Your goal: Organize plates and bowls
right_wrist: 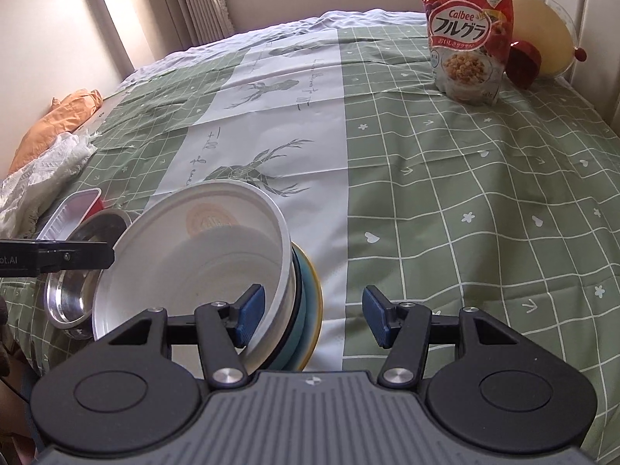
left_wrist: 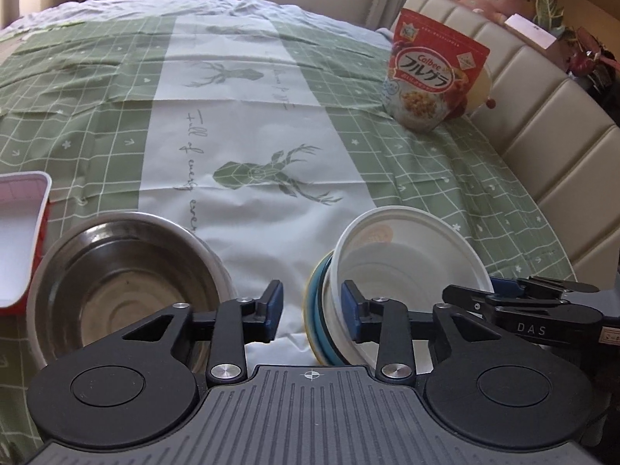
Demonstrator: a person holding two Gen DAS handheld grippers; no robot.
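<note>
1. Our left gripper (left_wrist: 312, 312) hangs with jaws apart and nothing between them, over the cloth (left_wrist: 248, 116) between the steel bowl (left_wrist: 128, 283) and the white bowl (left_wrist: 407, 271).
2. Our right gripper (right_wrist: 314, 317) is open; its left pad sits inside the tilted white bowl, whose wall and the blue plate (right_wrist: 310, 302) stand between the pads, apparently untouched.
3. A red tray (left_wrist: 23, 232) lies left of the steel bowl.
4. The cereal bag (right_wrist: 465, 35) stands at the far right.
</note>
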